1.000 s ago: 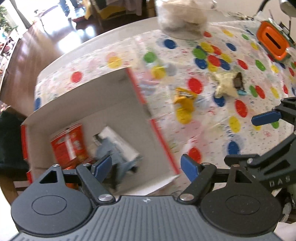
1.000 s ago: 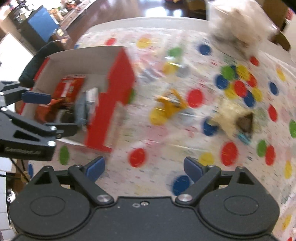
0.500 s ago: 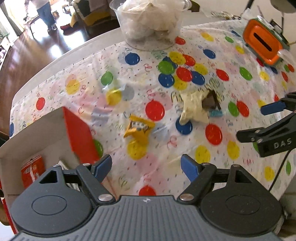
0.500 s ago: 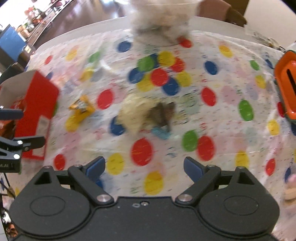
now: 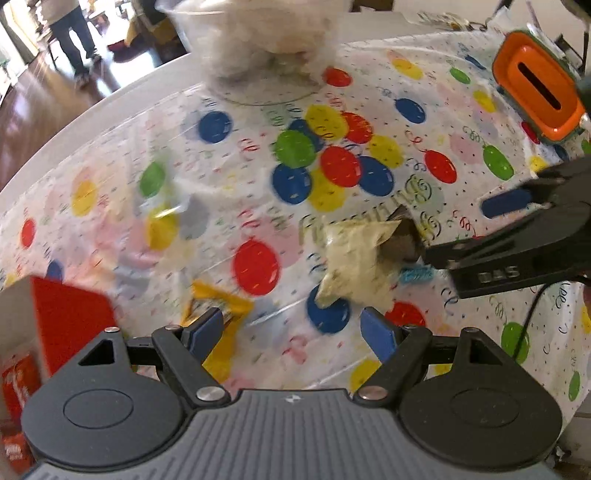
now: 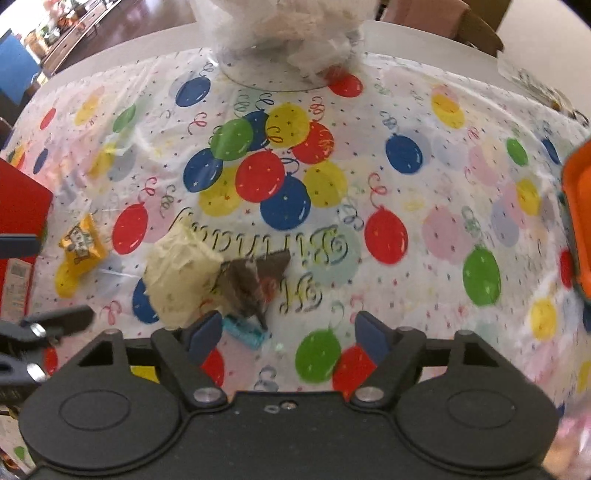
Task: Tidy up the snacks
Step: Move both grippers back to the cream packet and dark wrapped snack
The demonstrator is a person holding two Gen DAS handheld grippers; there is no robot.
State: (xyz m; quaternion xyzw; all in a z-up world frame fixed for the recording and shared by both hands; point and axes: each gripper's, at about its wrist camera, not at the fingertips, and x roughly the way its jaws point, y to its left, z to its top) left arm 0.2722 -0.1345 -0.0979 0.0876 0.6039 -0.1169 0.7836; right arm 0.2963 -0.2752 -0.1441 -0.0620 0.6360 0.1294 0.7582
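Observation:
A yellow snack packet (image 5: 218, 306) lies on the balloon-print tablecloth, partly behind my left gripper's left finger. My left gripper (image 5: 291, 330) is open and empty above the cloth. A cream bag with a dark brown end (image 6: 181, 273) and a small teal wrapper (image 6: 243, 330) lie just beside the left finger of my right gripper (image 6: 288, 334). Its jaws are closing, with only cloth between them. In the left wrist view the cream bag (image 5: 354, 258) lies ahead, right of centre. The red-and-white box (image 5: 70, 317) sits at the left edge with a red packet (image 5: 16, 380) inside.
A clear tub of white stuff (image 6: 288, 40) stands at the back of the table. An orange device (image 5: 535, 85) sits at the far right. A person's legs (image 5: 70, 33) show on the floor beyond the white table edge. A black cable (image 5: 532, 317) hangs at the right.
Both grippers have swept right, away from the box, and come lower over the cloth. The box has slid to the left edge of both views. The right gripper's jaws have narrowed a little.

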